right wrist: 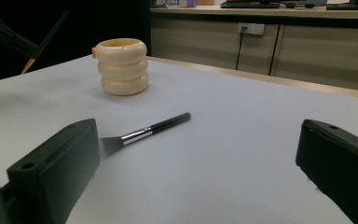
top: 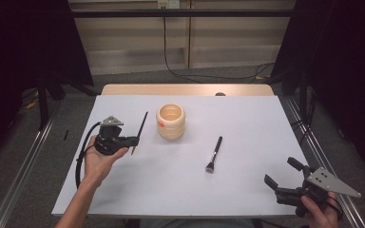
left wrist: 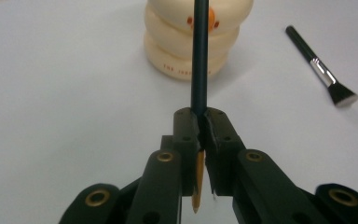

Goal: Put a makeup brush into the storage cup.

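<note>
The left gripper [left wrist: 199, 122] is squeezed tight on a dark pencil [left wrist: 199, 56]; its two black jaws pinch the pencil near the sharp end, so the wooden tip [left wrist: 197, 186] pokes back toward the hand and the long dark part sticks out in front; holding it low down like that leaves most of the pencil free, which I think is so it can go into something. In the high view the left gripper [top: 132, 140] is lifted off the white table [top: 247, 180], left of the cream pot [top: 171, 121], and the pencil [top: 140, 129] leans up and away from the hand; it is near the pot but not touching it. The pot is made like three fat rings in a stack with an open top, with a small orange bit on its side; from the left gripper view the pencil lines up right in front of the pot [left wrist: 177, 51], so my guess is the pencil is meant to go in there.

The right gripper [top: 285, 179] rests near the right front corner of the table; its jaws are wide apart with nothing between them; it looks like it is waiting. A flat makeup brush [top: 214, 153] lies on the table between the pot and the right gripper, well apart from both; in the right gripper view the brush [right wrist: 144, 133] sits straight ahead of the open jaws, bristles nearer, so it may be the one to pick up next.
</note>
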### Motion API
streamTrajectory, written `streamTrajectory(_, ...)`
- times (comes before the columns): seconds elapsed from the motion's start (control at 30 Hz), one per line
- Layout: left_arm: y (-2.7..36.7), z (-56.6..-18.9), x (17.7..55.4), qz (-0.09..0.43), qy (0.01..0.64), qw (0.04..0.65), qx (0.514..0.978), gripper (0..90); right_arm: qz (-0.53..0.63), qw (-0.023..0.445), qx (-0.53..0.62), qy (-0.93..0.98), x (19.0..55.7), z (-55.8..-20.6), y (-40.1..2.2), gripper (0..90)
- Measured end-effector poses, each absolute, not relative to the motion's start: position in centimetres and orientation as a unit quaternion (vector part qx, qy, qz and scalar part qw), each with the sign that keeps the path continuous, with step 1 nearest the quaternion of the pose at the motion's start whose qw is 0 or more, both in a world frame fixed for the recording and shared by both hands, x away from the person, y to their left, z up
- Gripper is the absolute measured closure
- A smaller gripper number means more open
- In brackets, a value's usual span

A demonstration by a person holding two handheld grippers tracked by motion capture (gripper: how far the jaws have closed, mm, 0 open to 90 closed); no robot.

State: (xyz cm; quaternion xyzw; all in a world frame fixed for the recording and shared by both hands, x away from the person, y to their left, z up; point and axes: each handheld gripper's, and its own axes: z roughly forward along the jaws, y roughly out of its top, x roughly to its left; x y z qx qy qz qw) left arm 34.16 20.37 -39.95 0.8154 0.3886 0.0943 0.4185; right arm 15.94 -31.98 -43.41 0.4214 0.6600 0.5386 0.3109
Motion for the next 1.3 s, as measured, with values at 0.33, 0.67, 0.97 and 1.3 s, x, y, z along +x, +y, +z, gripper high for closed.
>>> streamTrajectory(0.33,20.6,-39.0,32.9,0.152,0.352,0.513,0.768,83.9,0.54,0.311,0.422,0.658,15.9,-43.4,-32.0,0.0)
streamTrajectory(0.67,21.1,-38.7,32.1,0.178,0.339,0.56,0.735,83.9,0.54,0.311,0.423,0.658,15.9,-43.4,-31.9,0.0)
streamTrajectory(0.97,20.7,-38.4,31.6,0.166,0.327,0.579,0.728,83.9,0.54,0.309,0.423,0.66,15.9,-43.4,-31.9,0.0)
streamTrajectory(1.3,19.4,-38.0,30.8,0.16,0.299,0.587,0.735,83.9,0.539,0.31,0.423,0.659,15.8,-43.4,-32.0,0.0)
